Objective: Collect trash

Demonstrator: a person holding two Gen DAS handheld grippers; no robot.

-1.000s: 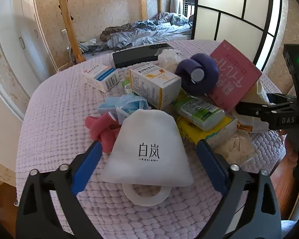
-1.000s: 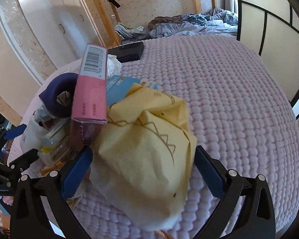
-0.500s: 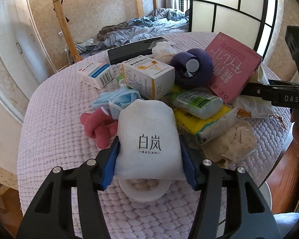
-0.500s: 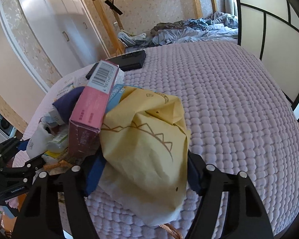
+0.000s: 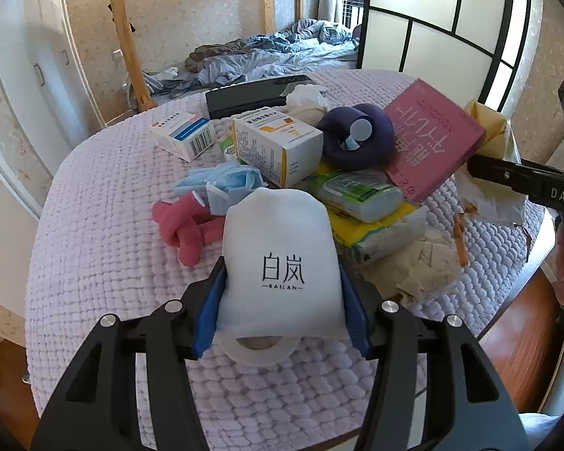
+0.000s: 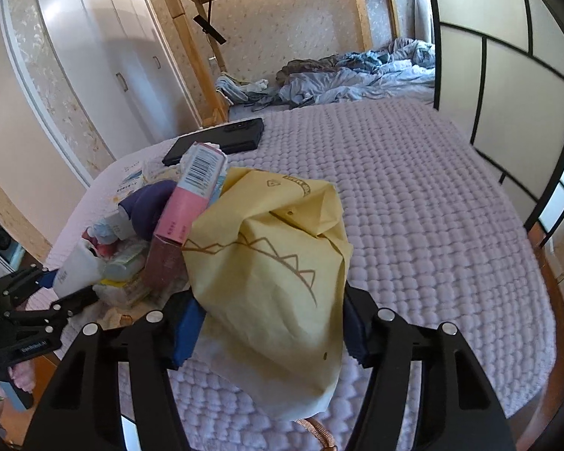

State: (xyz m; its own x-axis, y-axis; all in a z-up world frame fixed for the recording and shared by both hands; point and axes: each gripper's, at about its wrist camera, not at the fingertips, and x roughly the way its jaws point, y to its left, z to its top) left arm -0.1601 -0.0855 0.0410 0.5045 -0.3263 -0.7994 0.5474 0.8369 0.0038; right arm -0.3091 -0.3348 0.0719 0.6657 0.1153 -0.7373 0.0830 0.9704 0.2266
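Right wrist view: the right gripper (image 6: 270, 323), jaws closing on the yellow paper bag (image 6: 270, 282); the left gripper (image 5: 280, 312) clamped the white pouch (image 5: 280, 263). Crumpling paper might slip free.

yellow bag (image 6: 270, 285); white pouch (image 5: 280, 263)

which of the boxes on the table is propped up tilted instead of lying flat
The pink box: it leans up against the pile, while the yellow-and-white box and the blue-and-white box rest flat.
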